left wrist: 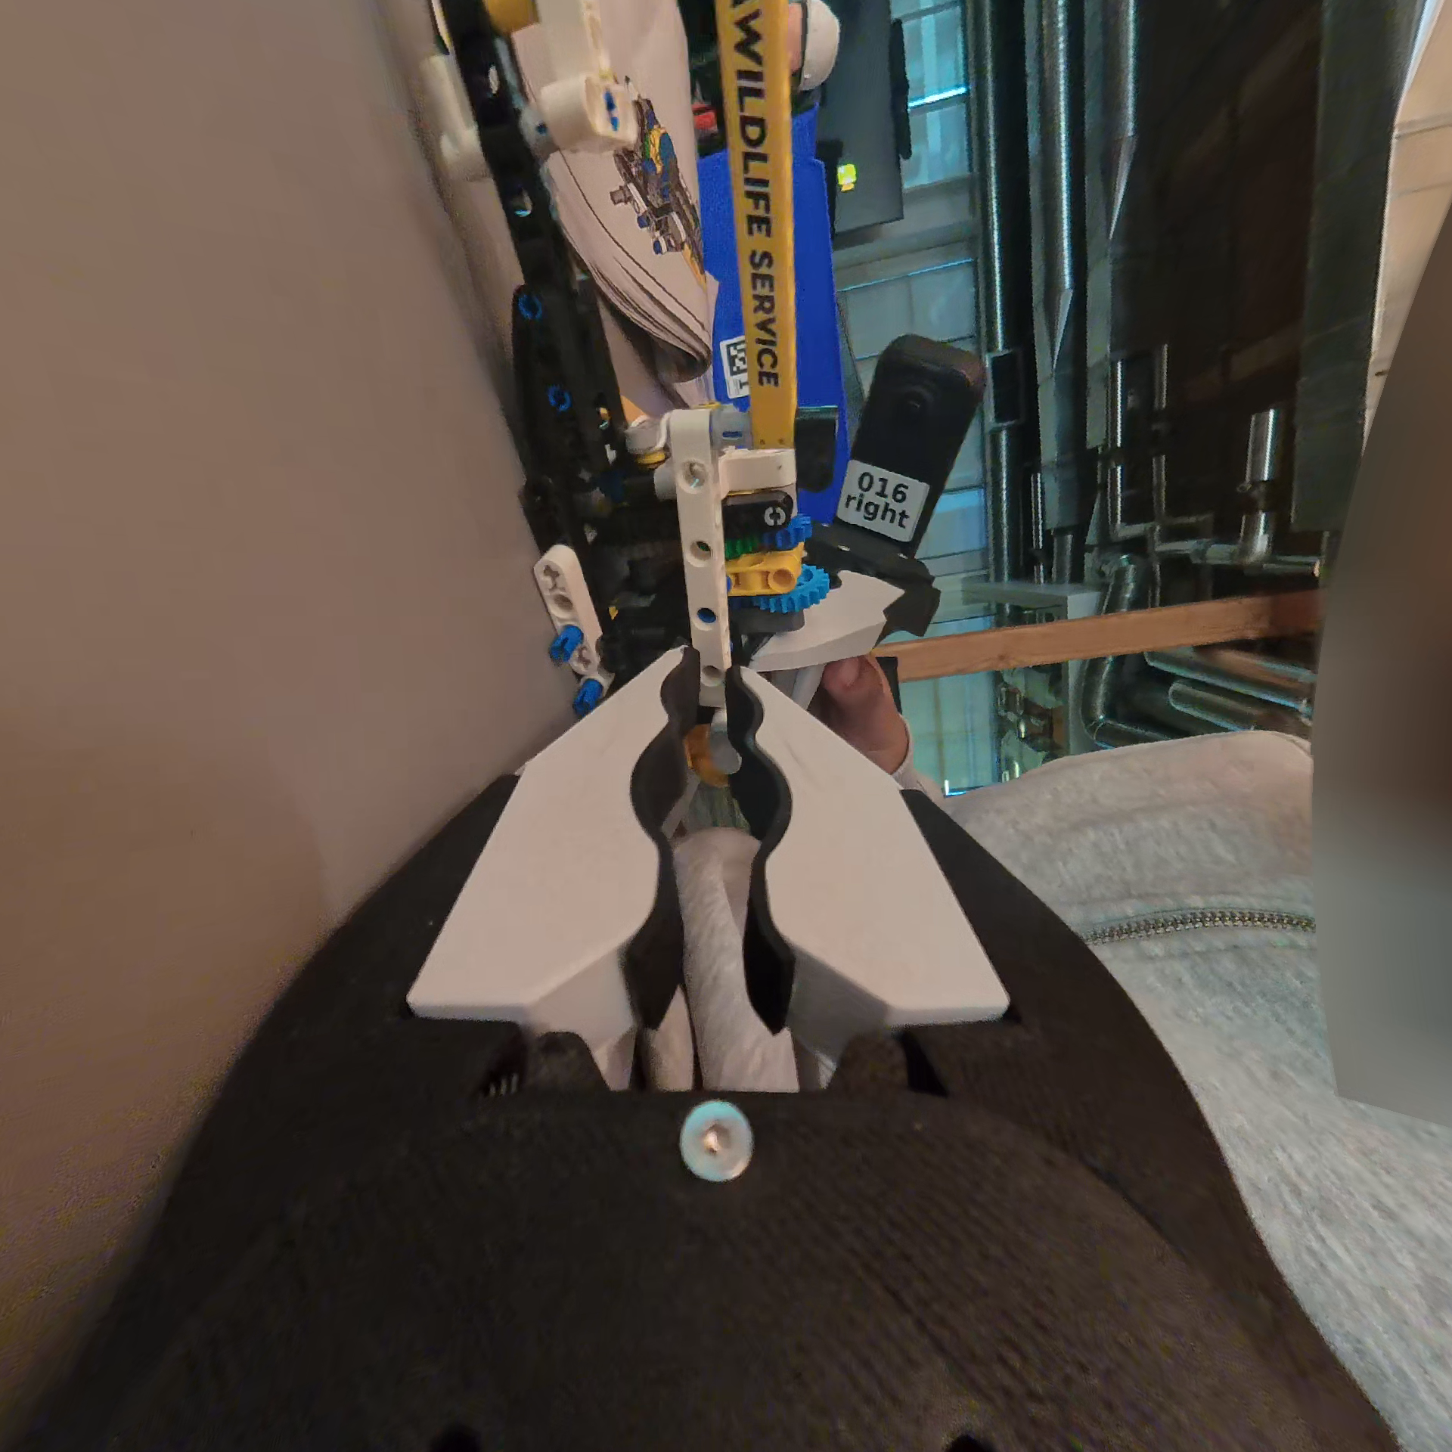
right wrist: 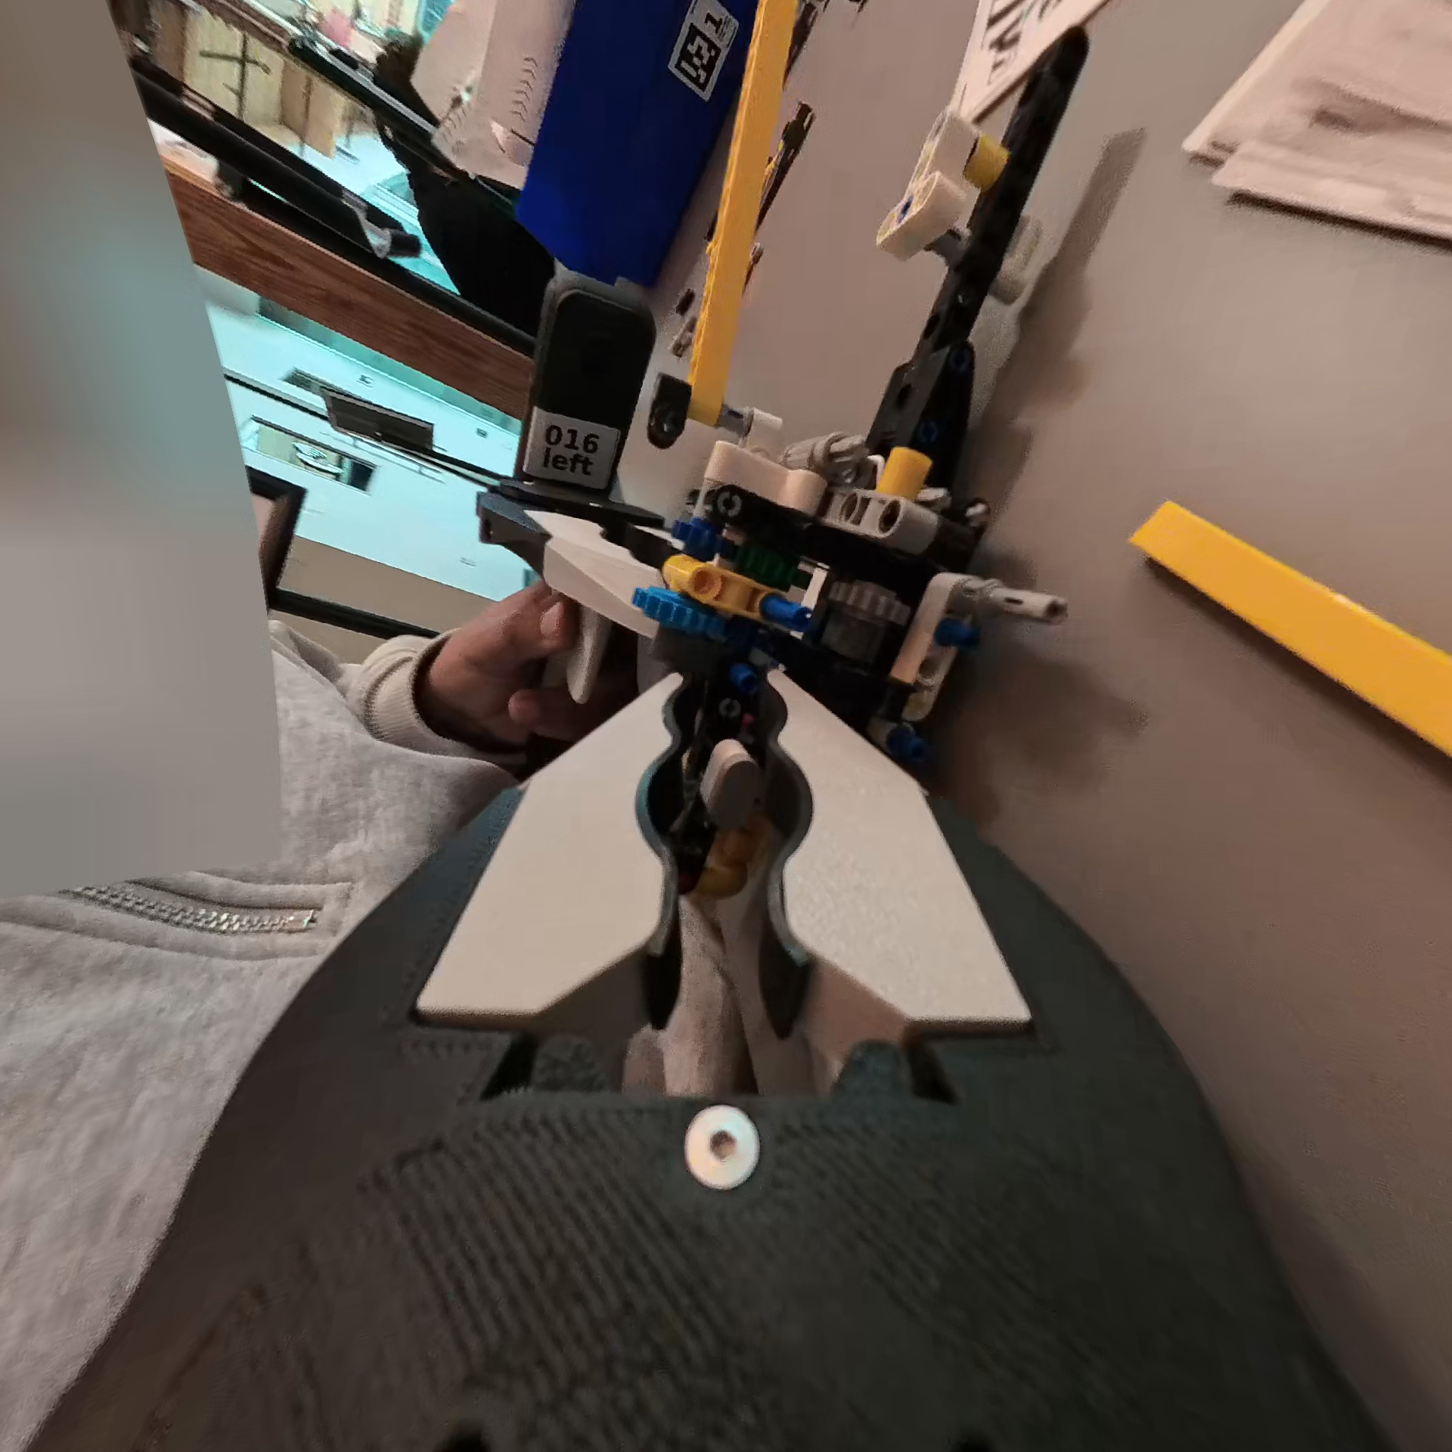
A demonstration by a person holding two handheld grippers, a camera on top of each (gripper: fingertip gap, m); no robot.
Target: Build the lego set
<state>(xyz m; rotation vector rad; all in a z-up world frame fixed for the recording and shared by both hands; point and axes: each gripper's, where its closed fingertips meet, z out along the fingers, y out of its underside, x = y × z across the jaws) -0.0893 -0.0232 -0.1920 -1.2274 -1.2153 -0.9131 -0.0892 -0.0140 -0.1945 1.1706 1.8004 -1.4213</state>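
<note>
The partly built lego model (left wrist: 754,550) has a black frame, blue gears, yellow connectors and a long yellow beam (left wrist: 758,236) rising from it. It rests against the grey table (left wrist: 196,471). My left gripper (left wrist: 711,676) is shut on the end of the model's white holed beam (left wrist: 699,542). In the right wrist view, my right gripper (right wrist: 727,695) is shut on a black part at the near end of the model (right wrist: 786,566). The left gripper (right wrist: 597,566) grips from the left there, held by a hand. The right gripper also shows in the left wrist view (left wrist: 833,621), behind the model.
A blue box (right wrist: 628,133) and an open instruction booklet (left wrist: 628,220) lie beyond the model. A loose yellow beam (right wrist: 1296,621) and paper sheets (right wrist: 1336,133) lie on the table at the right. A person's grey zipped sleeve (right wrist: 236,903) is close by. Both grippers' tips are close together, under 4 cm apart.
</note>
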